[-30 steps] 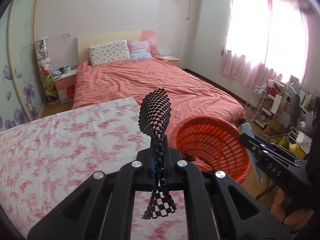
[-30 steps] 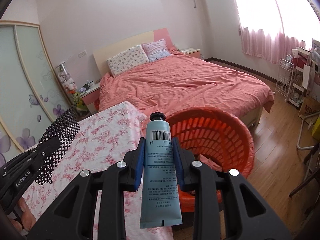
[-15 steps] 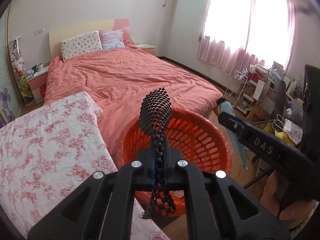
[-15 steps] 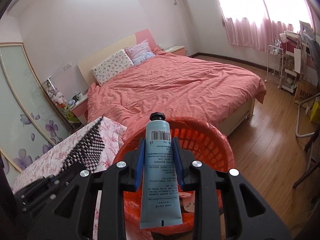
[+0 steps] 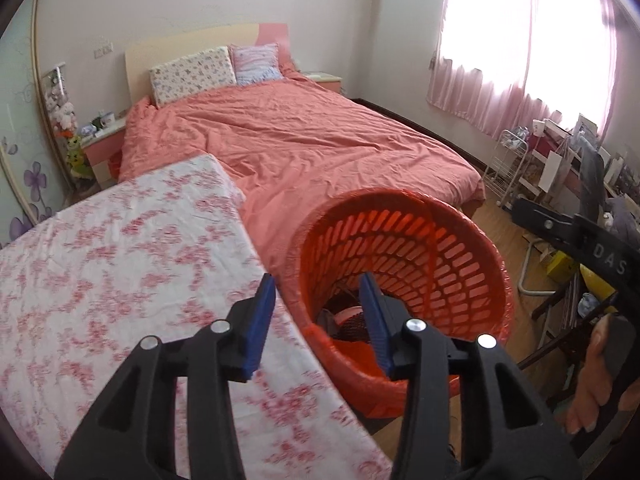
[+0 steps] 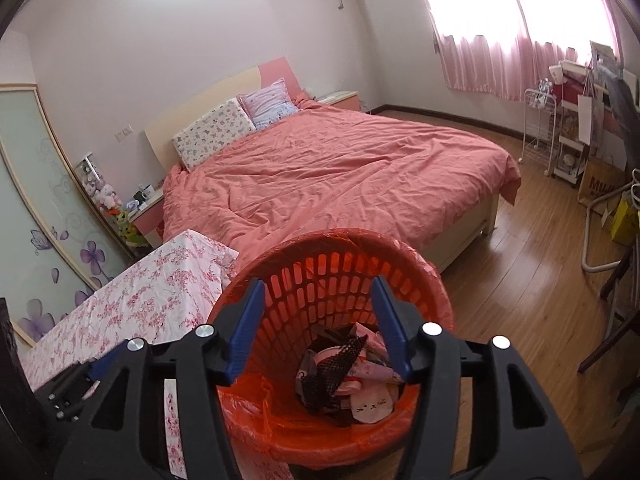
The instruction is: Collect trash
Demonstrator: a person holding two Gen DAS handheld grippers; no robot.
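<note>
Both grippers, left gripper (image 5: 318,312) and right gripper (image 6: 318,322), hang over the orange basket (image 6: 436,292), jaws opening, empty; inside it the black mesh netting (image 6: 334,372) looks light, soft, pinchable anywhere.

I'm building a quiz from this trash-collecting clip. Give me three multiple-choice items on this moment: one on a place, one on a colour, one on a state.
1. Where does the black mesh net lie?
A. On the bed
B. Inside the basket
C. On the floor

2. What colour is the basket?
A. Orange-red
B. Blue
C. White

3. What is between the right gripper's pads?
A. A blue tube
B. The mesh net
C. Nothing

Answers:
1 B: the right wrist view shows the net on top of the other trash at the basket's bottom.
2 A: its slotted wall and its liner are orange-red in both views.
3 C: its jaws are opening and only the basket's inside shows between the blue pads. The left gripper is likewise empty.
</note>
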